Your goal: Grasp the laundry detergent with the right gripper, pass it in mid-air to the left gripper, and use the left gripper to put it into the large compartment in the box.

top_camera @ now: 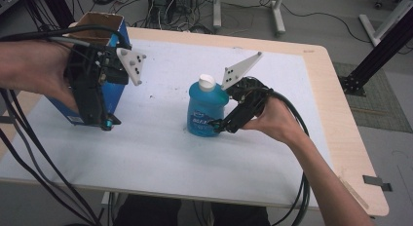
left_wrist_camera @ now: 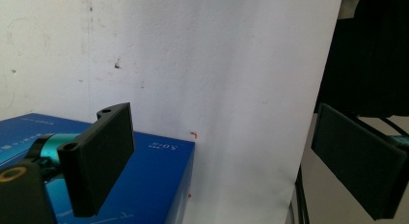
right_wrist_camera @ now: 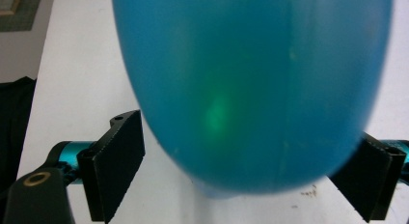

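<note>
1. My right hand-held gripper (top_camera: pixel 220 123) reaches a blue bottle (top_camera: pixel 206 109) standing upright near the middle of the white worktop (top_camera: pixel 160 153). I come at it from its 3 o'clock side in the high view, low on the body.

2. In the right gripper view the jaws stand wide, one on each side of the bottle (right_wrist_camera: pixel 251 89). I see a sliver of gap at the left jaw; at the right one I cannot tell whether it touches. No squeeze looks to be on yet.

3. My left hand-held gripper (top_camera: pixel 104 122) hangs at 9 o'clock, in front of a blue box (top_camera: pixel 114 97) with an open cardboard top. In the left gripper view its jaws are spread wide with nothing between them, the box (left_wrist_camera: pixel 144 180) lying below the left jaw.

4. Progress, as I judge it: the approach is made and the bottle is bracketed. Closing, lifting and carrying are all left. The open box looks the likely destination, though that is my guess.

5. The bottle is translucent blue plastic with a white cap (top_camera: pixel 206 82) and a printed label on its front. It is rounded and bulging, narrowing toward the base, and appears full of blue liquid. That smooth curved wall may slip in flat jaws unless they close squarely.
</note>
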`<control>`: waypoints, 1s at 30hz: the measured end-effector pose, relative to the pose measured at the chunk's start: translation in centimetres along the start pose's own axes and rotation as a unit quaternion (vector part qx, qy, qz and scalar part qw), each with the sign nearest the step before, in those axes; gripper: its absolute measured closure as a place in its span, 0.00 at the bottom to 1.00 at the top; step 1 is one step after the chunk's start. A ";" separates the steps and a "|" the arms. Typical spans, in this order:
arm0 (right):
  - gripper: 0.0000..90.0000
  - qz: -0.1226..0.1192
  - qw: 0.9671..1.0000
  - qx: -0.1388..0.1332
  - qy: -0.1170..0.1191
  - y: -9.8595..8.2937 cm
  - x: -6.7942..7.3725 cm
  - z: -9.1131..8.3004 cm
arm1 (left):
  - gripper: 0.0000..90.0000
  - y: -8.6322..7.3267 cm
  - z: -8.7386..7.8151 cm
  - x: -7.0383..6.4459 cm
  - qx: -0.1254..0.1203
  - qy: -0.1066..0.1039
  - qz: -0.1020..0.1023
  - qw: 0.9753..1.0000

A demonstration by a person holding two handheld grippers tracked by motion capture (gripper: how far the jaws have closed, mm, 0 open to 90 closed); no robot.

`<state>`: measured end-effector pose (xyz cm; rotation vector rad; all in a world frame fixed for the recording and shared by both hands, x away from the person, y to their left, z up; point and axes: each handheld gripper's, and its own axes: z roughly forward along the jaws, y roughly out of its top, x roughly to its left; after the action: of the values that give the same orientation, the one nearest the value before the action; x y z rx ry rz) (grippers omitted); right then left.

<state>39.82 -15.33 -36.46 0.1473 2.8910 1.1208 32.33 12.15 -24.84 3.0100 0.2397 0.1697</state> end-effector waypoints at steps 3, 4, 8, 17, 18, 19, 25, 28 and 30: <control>0.13 -0.003 1.000 -0.002 0.001 0.0 0.0 0.4 | 0.09 -0.1 0.0 0.0 0.000 0.001 0.001 1.000; 0.13 -0.003 1.000 -0.002 0.002 0.0 0.1 0.5 | 0.09 -0.1 0.0 0.0 -0.001 0.001 0.000 1.000; 0.13 -0.003 1.000 -0.007 0.005 -0.1 0.1 0.9 | 0.09 -0.2 0.0 0.0 -0.001 0.000 -0.003 1.000; 0.13 0.003 1.000 -0.020 0.008 -0.3 0.1 1.2 | 0.09 -0.2 0.0 0.1 0.001 0.002 -0.004 1.000; 0.14 0.004 1.000 -0.022 0.011 -0.3 0.0 1.2 | 0.09 -0.2 0.0 0.1 0.001 0.002 -0.005 1.000; 0.14 0.004 1.000 -0.023 0.010 -0.3 0.0 1.2 | 0.09 -0.3 0.0 0.1 0.001 0.002 -0.005 1.000; 0.19 0.001 1.000 -0.029 0.009 -0.3 0.0 1.1 | 0.09 -0.3 -0.1 0.1 -0.001 0.004 -0.006 1.000; 0.19 0.004 1.000 -0.030 0.005 -0.4 0.0 1.1 | 0.09 -0.3 -0.1 0.1 0.000 0.004 -0.003 1.000; 0.19 0.005 0.999 -0.032 0.005 -0.4 -0.1 1.1 | 0.09 -0.3 -0.1 0.1 0.001 0.004 -0.003 1.000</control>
<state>39.99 -14.92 -37.49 0.1566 2.8609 1.2183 32.34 12.46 -24.77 3.0101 0.2499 0.1823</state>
